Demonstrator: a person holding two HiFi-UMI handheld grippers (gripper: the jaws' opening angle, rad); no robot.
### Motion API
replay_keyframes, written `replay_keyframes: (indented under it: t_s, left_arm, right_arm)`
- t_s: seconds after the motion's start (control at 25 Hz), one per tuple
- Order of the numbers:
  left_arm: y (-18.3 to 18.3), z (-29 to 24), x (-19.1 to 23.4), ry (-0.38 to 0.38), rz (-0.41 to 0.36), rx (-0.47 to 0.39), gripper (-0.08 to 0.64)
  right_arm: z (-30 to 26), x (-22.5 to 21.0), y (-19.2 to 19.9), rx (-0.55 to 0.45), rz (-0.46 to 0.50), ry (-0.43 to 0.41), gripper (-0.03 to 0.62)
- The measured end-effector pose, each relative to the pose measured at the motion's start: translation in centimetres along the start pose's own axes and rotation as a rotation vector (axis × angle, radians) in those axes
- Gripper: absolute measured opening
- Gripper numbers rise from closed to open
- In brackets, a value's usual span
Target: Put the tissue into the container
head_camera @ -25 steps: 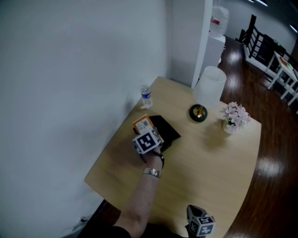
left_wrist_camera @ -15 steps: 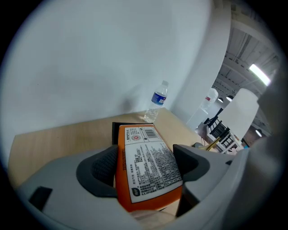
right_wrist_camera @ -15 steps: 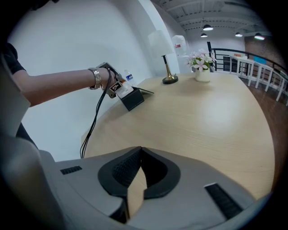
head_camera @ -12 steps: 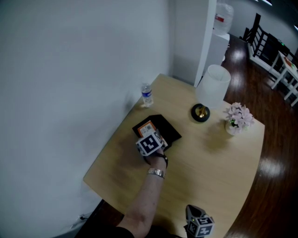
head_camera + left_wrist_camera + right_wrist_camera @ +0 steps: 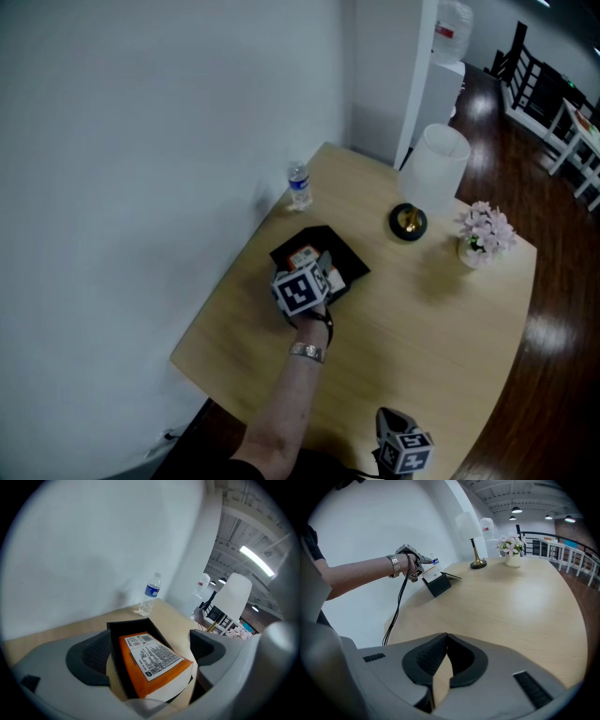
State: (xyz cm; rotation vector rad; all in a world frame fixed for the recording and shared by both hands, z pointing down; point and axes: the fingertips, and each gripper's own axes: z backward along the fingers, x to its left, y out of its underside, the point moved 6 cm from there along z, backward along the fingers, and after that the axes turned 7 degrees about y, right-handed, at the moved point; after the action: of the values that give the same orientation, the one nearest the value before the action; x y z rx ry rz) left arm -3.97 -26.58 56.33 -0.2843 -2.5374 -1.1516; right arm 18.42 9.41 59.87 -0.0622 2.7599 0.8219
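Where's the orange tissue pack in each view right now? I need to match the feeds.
Head view: the tissue pack is at centre, inside the black container.
Left gripper view: low centre, in the container, between the opening jaws of the left gripper.
Right gripper view: far off at upper left, poking out of the container.
Shared landmark: the white-shaded lamp.

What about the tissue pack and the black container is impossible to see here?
- Left gripper view: the tissue pack's near end, cut off by the left claw's body; its jaws are opening, pack between them.
- Head view: most of the pack, behind the claw's marker cube.
- The container's floor: covered by the pack.
- Pack's label print: too small.
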Motion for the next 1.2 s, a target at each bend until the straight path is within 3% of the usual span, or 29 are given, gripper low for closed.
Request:
replay_keyframes:
  t_s: [0.08, 0.16, 0.32, 0.52, 0.88, 0.96, 1.2]
  left_arm:
    - [-1.2, 0.8, -0.2, 0.043, -0.02, -0.065, 0.532]
    - [-1.5, 1.9, -0.5, 0.062, -0.053, -0.071, 0.522]
    - [0.8, 3.4, -0.7, 0.008, -0.124, 0.05, 0.512]
    - [2.4, 1.7, 1.0, -0.057, -0.127, 0.131, 0.499]
    - [4.6, -1.1, 1.8, -0.033, -0.176, 0.24, 0.494]
    - [5.4, -1.0, 2.3, -0.012, -0.157, 0.248, 0.479]
    - [4.5, 0.7, 3.2, 0.005, -0.194, 0.215, 0.48]
  right_arm:
    - [0.0, 0.4, -0.2, -0.002, 0.012, -0.003, 0.008]
    - [0.1, 0.8, -0.3, -0.007, 0.021, -0.007, 0.006]
    - [0.2, 1.5, -0.2, -0.01, 0.028, -0.009, 0.008]
    - [1.1, 1.9, 0.3, -0.024, 0.026, 0.012, 0.006]
    - [2.0, 2.4, 0.9, -0.044, 0.008, 0.047, 0.006]
    - [2.0, 2.7, 1.2, -0.048, 0.009, 0.046, 0.008]
    - [2.1, 3.3, 1.0, -0.053, 0.021, 0.058, 0.007]
